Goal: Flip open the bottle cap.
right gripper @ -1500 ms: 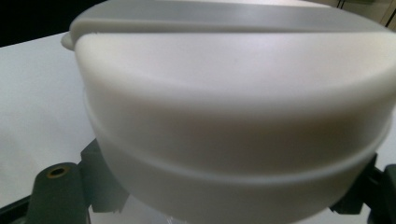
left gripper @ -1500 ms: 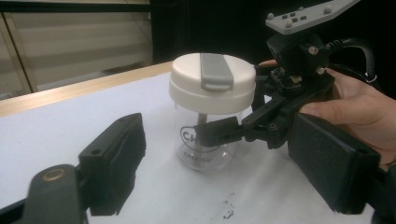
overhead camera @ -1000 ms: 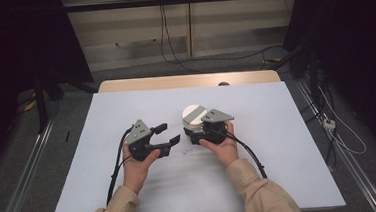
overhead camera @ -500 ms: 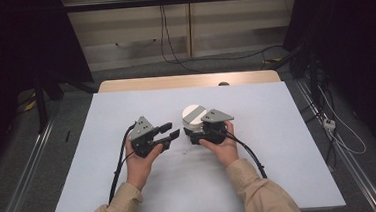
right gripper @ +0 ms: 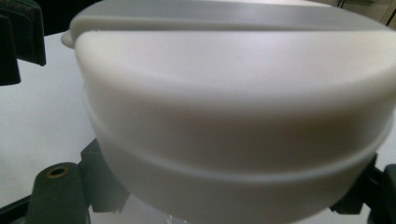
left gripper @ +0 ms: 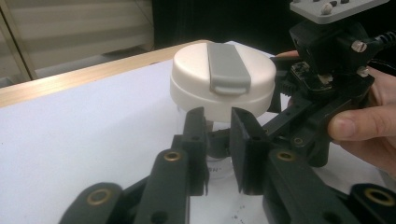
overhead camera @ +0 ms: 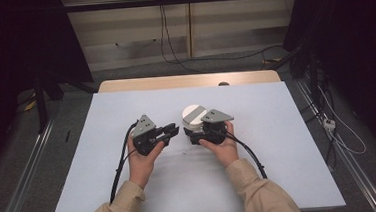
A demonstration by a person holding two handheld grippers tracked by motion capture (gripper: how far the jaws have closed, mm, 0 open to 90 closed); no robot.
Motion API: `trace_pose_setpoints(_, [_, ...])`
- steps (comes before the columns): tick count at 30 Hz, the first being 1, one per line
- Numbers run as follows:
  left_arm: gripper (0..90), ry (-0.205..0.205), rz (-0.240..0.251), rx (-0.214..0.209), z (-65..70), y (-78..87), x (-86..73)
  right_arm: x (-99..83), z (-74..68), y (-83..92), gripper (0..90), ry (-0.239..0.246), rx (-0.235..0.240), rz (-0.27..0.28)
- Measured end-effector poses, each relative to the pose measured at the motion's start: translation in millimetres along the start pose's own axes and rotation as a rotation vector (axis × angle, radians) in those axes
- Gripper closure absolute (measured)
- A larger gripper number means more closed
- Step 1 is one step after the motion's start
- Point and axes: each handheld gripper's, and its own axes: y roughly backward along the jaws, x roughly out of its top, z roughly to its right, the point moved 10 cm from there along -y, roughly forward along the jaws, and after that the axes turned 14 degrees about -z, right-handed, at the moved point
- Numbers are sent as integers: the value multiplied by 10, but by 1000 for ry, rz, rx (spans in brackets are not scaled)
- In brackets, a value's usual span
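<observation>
Two grippers meet at the centre of the white table mat (overhead camera: 278,130) in the high view. The right gripper (overhead camera: 194,134) sits against the container (overhead camera: 194,116), a clear-bodied vessel standing upright (long axis vertical) under a white lid with a grey flap. The left gripper (overhead camera: 170,132) lies just to the left, jaws aimed across at it.

Left gripper view: the container (left gripper: 222,81) stands straight ahead of and slightly above the jaw tips. The left gripper (left gripper: 218,135) has just been closing; its jaws now stand narrowly apart with nothing pinched between them. The right gripper (left gripper: 280,100) presses in at the container's right side, making the right hand the nearer one.

Right gripper view: the lid (right gripper: 233,93) looms close, and the jaws bracket the clear body below it (pinching it, by appearance).
</observation>
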Motion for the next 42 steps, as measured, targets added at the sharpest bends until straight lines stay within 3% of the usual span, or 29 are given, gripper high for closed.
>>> trace_pose_setpoints(8, [900,-13,-22,-6,21,-40,3,-1,-2,-1,187,1,-2,1])
trace_pose_setpoints(42, [900,-31,-77,-3,93,-230,53,-9,-3,2,188,8,-2,1])
